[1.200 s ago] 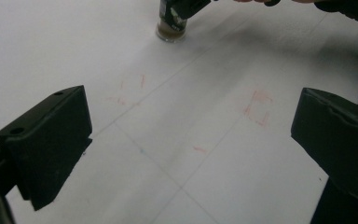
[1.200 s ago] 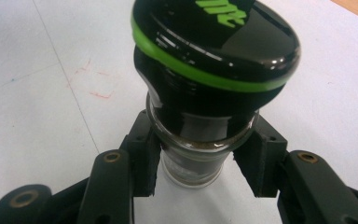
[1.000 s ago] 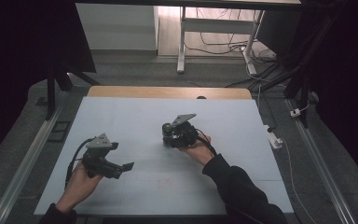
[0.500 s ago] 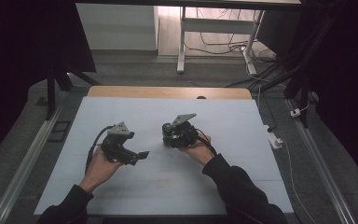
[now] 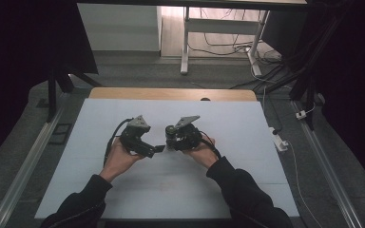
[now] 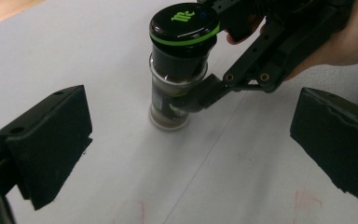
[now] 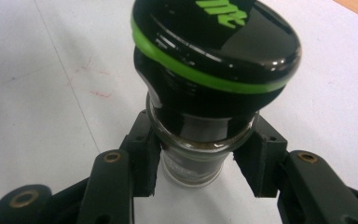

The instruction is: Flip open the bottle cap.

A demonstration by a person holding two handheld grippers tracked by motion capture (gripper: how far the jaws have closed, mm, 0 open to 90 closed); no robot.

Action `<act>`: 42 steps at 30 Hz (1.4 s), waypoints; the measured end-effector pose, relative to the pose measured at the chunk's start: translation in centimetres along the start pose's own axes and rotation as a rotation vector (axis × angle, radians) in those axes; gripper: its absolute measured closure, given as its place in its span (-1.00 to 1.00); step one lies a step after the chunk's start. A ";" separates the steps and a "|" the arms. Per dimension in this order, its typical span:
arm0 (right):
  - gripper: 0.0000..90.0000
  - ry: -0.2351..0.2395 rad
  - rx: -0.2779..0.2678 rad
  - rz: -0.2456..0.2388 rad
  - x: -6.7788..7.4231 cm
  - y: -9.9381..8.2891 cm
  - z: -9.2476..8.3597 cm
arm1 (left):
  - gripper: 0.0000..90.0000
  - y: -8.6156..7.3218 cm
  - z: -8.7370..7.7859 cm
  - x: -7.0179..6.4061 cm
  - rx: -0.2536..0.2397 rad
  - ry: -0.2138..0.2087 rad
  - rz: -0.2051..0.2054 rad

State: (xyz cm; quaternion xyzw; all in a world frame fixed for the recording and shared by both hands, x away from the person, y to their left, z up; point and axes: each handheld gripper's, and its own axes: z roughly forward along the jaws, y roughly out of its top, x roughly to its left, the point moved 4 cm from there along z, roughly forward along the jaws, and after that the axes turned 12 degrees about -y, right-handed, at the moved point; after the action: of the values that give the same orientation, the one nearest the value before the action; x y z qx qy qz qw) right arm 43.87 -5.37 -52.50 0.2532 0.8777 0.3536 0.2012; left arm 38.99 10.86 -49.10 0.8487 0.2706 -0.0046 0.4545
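A small glass jar (image 6: 172, 88) with a black cap and green ring stands upright on the white table (image 5: 247, 133). My right gripper (image 7: 198, 163) is shut on the jar's glass body just under the cap, one pad on each side. In the high view the jar (image 5: 170, 134) sits at the table's middle with the right gripper (image 5: 175, 141) behind it. My left gripper (image 5: 158, 149) is just left of the jar and points at it. In the left gripper view its jaws stand wide apart and hold nothing, and the jar is a short way ahead of my left gripper (image 6: 191, 149).
A wooden strip (image 5: 171, 93) runs along the table's far edge. A white power strip (image 5: 279, 140) lies off the right side. Metal rails (image 5: 24, 171) flank the table. Faint red marks (image 6: 303, 198) show on the white surface.
My left gripper has moved forward and to the right across the table, ending close beside the jar. The right gripper and the jar have stayed in place.
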 end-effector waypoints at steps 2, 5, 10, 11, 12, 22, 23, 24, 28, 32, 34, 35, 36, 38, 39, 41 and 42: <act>0.17 0.000 0.000 0.000 0.0 0.0 0.0 | -0.96 0.1 0.5 0.2 0.008 0.007 0.004; 0.17 0.001 0.000 0.000 0.0 0.0 0.0 | -0.85 0.4 0.7 0.6 0.007 0.031 0.012; 0.17 0.001 0.000 -0.002 0.0 0.0 0.0 | -0.24 0.3 0.7 0.8 0.015 0.070 0.051; 0.17 0.001 0.000 -0.002 0.0 0.0 0.0 | -0.10 0.3 0.7 0.7 0.020 0.071 0.057; 0.17 0.001 0.001 -0.002 0.0 0.0 0.0 | 0.05 0.2 0.7 0.6 0.027 0.065 0.062; 0.17 0.001 0.000 -0.001 0.0 0.0 0.0 | 0.97 0.2 1.8 0.3 0.052 0.018 0.024; 0.17 0.001 -0.001 -0.003 0.0 0.0 0.0 | 0.97 0.2 1.9 0.4 0.054 0.018 0.021; 0.17 0.001 -0.001 -0.003 0.0 0.0 0.0 | 0.97 0.2 2.1 0.4 0.056 0.023 0.021; 0.17 0.005 -0.002 0.006 -0.1 0.0 0.0 | 0.97 0.2 2.2 0.3 0.057 0.031 0.022; 0.17 0.005 -0.002 0.006 -0.1 0.0 0.0 | 0.97 0.5 1.8 0.2 0.040 0.018 0.012; 0.17 0.004 -0.003 0.004 0.0 0.0 0.0 | 0.97 0.7 1.6 0.0 0.037 0.011 0.015; 0.17 0.003 -0.003 0.004 0.0 0.0 0.0 | 0.97 0.9 1.5 0.0 0.039 0.010 0.017; 0.17 0.003 -0.003 0.002 0.0 0.0 0.0 | 0.97 1.0 1.5 -0.1 0.048 0.012 0.023; 0.17 0.004 -0.003 0.003 -0.1 -0.1 0.0 | 0.98 1.0 1.5 -0.2 0.051 0.007 0.028; 0.17 0.004 -0.003 0.004 -0.1 0.0 0.0 | 0.98 1.1 1.4 -0.3 0.052 0.002 0.027; 0.17 0.004 -0.002 0.008 -0.1 0.0 0.0 | 0.98 1.2 1.4 -0.4 0.046 -0.008 0.030; 0.17 0.005 -0.002 0.008 -0.1 0.0 0.0 | 0.98 1.3 1.3 -0.4 0.040 -0.004 0.030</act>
State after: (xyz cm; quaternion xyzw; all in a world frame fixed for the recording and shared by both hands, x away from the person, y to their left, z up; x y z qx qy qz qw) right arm 43.90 -5.42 -52.53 0.2554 0.8769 0.3560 0.1979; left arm 39.54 9.10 -48.77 0.8615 0.2567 -0.0048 0.4380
